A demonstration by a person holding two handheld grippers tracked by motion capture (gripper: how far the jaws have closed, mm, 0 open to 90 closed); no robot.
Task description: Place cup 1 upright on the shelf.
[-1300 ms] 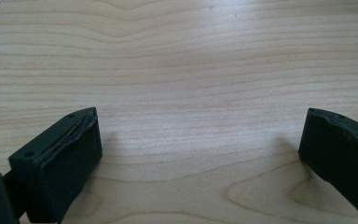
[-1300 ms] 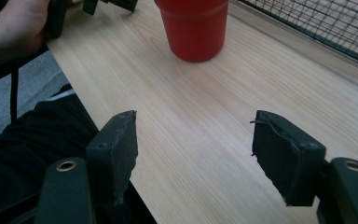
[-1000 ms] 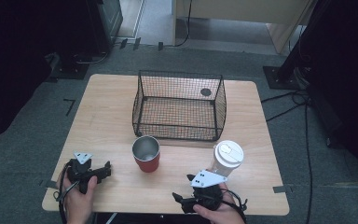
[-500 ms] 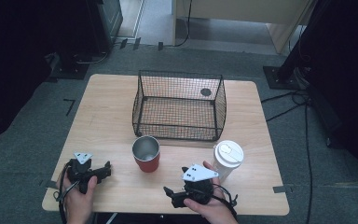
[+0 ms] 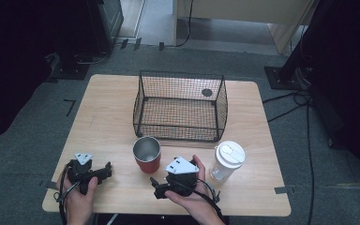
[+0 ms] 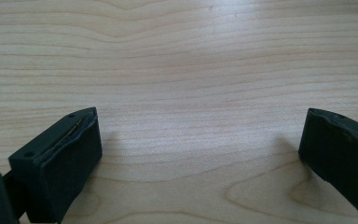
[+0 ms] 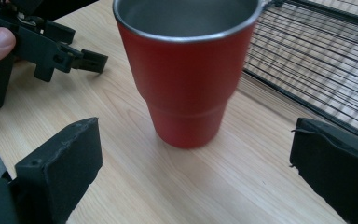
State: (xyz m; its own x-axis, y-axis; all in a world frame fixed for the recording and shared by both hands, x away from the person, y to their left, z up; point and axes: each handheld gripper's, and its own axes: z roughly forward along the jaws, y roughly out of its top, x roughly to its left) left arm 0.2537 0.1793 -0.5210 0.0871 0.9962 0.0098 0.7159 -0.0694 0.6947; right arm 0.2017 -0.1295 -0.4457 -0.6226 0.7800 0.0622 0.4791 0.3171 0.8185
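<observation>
The right gripper (image 5: 157, 186) had just been opening, jaws spread, nothing between them, aimed at the red cup (image 7: 189, 70) standing before the basket (image 5: 178, 105). The cup's side seemed unmarked. The left gripper (image 5: 107, 169) rested spread.

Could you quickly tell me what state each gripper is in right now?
Left gripper: open, over bare table, holding nothing.
Right gripper: open, jaws just opening, red cup ahead, not gripped.

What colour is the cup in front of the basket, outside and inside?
The cup is red outside and silver metal inside; the right gripper view shows it best.
</observation>
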